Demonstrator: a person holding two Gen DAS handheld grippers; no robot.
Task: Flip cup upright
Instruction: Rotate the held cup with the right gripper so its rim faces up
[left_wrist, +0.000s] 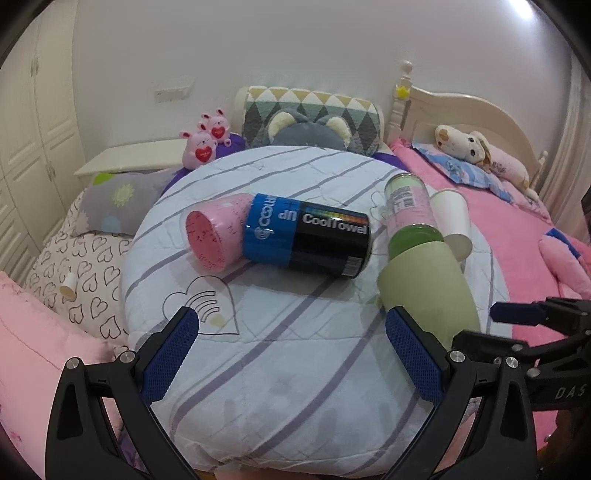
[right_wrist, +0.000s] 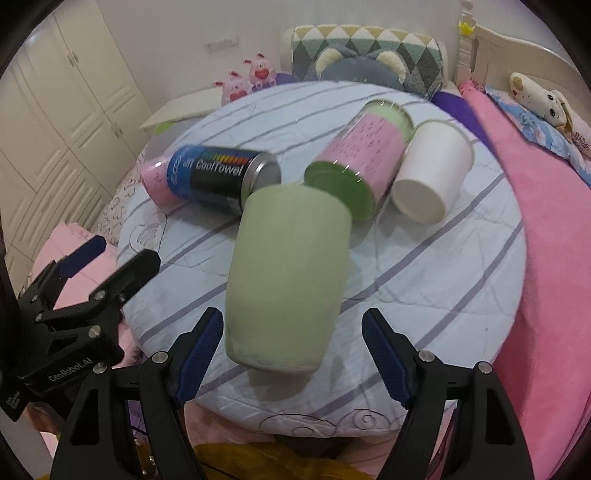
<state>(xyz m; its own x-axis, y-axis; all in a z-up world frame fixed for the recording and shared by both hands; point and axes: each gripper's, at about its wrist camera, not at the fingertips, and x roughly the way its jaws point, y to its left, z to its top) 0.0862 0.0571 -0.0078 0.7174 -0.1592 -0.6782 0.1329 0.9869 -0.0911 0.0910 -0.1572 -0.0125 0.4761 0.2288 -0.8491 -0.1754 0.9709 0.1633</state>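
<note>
Green cup (left_wrist: 428, 291) upside down on round cushion (left_wrist: 314, 369), touching right finger (left_wrist: 413, 354) of wide-open left hand-held gripper (left_wrist: 291, 328).

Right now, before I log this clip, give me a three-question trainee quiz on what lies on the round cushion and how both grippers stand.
1. True or false: the pale green cup stands upright.
2. Which gripper has the cup between its open fingers? A) left gripper B) right gripper
3. What word is printed on the black and blue can?

Key:
1. False; it lies on its side on the striped cushion.
2. B; not yet gripped.
3. CoolTowel.
</note>
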